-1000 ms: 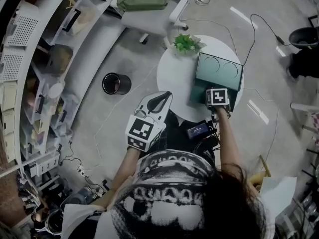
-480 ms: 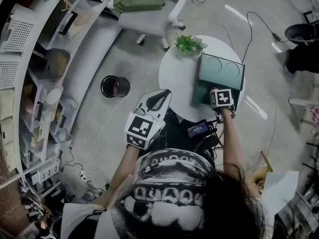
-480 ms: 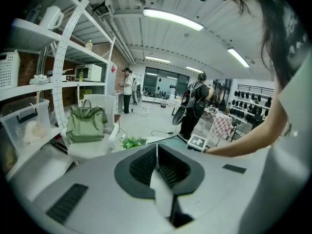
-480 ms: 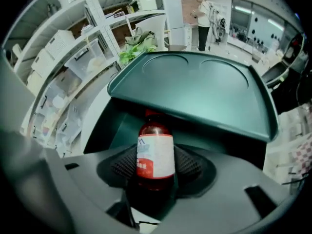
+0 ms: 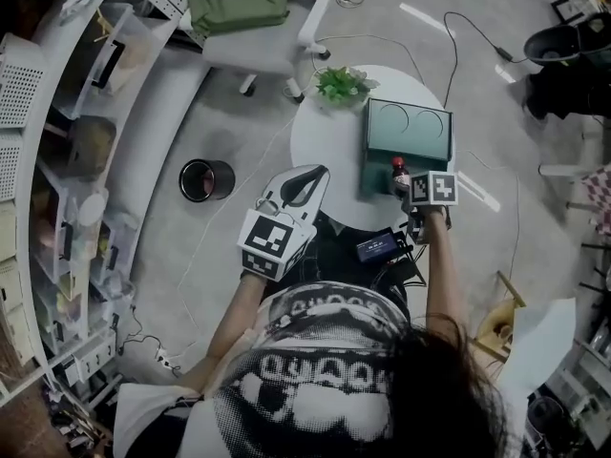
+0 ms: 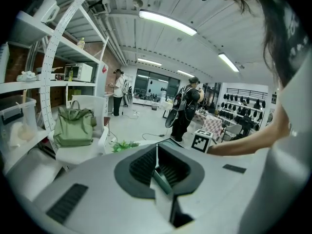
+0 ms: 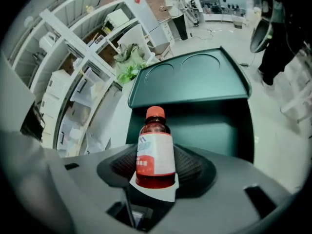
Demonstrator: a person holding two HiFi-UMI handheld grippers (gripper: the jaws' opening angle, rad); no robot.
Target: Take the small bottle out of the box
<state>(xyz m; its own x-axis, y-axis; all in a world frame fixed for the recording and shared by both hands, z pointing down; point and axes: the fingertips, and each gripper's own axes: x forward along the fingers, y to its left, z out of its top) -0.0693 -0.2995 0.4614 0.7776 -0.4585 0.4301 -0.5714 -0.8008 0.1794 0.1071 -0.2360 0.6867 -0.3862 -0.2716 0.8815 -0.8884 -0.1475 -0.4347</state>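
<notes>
As the right gripper (image 7: 157,168) had just been narrowing its jaws, they gripped the small bottle (image 7: 155,147) by its lower body; the bottle stood upright, red cap uppermost, over the near end of the open green box (image 5: 406,127) on the round table (image 5: 329,141); the left gripper (image 6: 156,152) was closed and empty, well apart.

Box (image 5: 406,127) on the counter's (image 5: 329,151) right half, plant (image 5: 339,84) behind its left corner. Bottle (image 7: 156,145) between the right tool's (image 7: 156,167) jaws, at the box's near end.
</notes>
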